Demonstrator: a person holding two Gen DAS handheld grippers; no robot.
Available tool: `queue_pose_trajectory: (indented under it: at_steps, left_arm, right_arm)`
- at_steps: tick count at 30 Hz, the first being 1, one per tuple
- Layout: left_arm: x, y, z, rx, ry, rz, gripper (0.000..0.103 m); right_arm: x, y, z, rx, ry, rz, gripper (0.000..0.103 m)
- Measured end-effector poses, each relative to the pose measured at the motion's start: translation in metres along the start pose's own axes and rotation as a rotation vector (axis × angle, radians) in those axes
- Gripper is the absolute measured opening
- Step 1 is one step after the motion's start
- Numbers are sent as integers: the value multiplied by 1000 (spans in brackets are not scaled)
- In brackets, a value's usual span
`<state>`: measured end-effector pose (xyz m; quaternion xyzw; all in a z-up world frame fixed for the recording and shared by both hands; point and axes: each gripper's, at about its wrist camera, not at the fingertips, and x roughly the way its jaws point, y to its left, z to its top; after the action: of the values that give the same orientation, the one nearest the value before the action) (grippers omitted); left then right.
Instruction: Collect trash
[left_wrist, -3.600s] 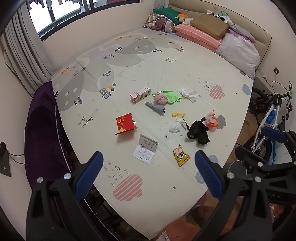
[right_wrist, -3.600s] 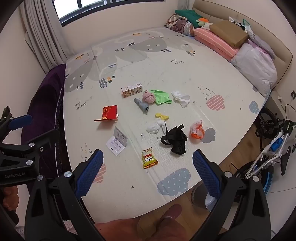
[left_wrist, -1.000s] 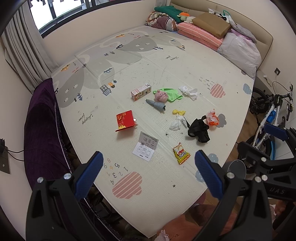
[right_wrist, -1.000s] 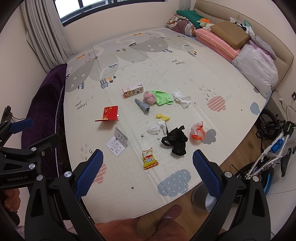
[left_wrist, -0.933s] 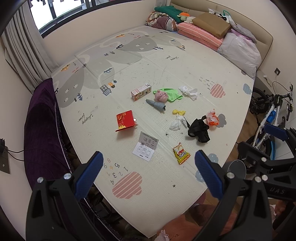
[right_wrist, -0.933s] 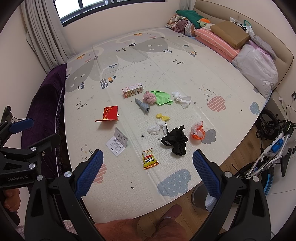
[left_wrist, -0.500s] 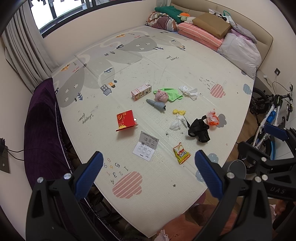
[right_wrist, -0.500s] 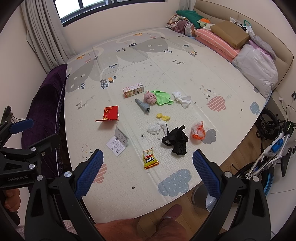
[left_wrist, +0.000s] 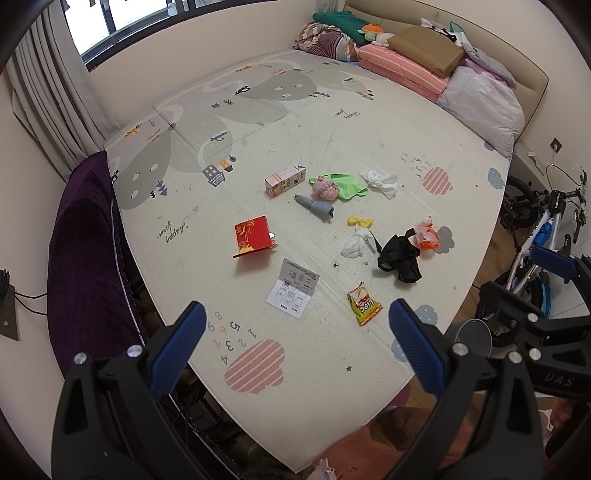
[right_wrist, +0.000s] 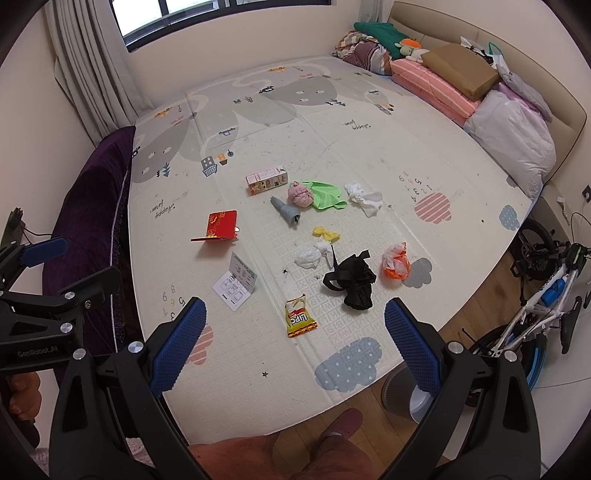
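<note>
Meanwhile left gripper (left_wrist: 293, 345), right gripper (right_wrist: 293, 341) jaws spread, empty; snack packet (right_wrist: 300, 316) lengthwise toward them

Soft daylight enters from the window (left_wrist: 122, 22) at eleven o'clock in both views, leaving the room evenly bright with no hard glare. Shadows are faint and short: a small grey one lies under the red card (right_wrist: 218, 227) toward six o'clock. Fisheye distortion bows the walls and the play mat (left_wrist: 332, 122) edges, and black vignetting fills the corners. Focus is sharp mid-frame, softening slightly toward the rim.
</note>
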<state>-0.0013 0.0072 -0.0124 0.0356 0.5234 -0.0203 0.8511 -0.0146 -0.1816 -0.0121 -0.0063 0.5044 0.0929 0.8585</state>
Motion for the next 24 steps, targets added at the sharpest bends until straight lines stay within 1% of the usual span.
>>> queue_pose_trajectory:
  at_steps: [5,7,12,19,24]
  left_arm:
    - [9,7,-7,-17,23,6,99]
    - [14,10,-9,-26,38,9,99]
    - [28,18,-14,-45,77,21,99]
    - [60,34,-16,-74,122,44,99]
    - [94,48,-15,-93,136,53,99]
  right_arm:
    - [9,6,6,-8,17,1,94]
    - [9,5,-1,-12,28,7,94]
    - [28,7,-1,-29,64,25,94]
    - [68,18,3,-79,101,61,94]
    - [112,27,11,-125,127,102,94]
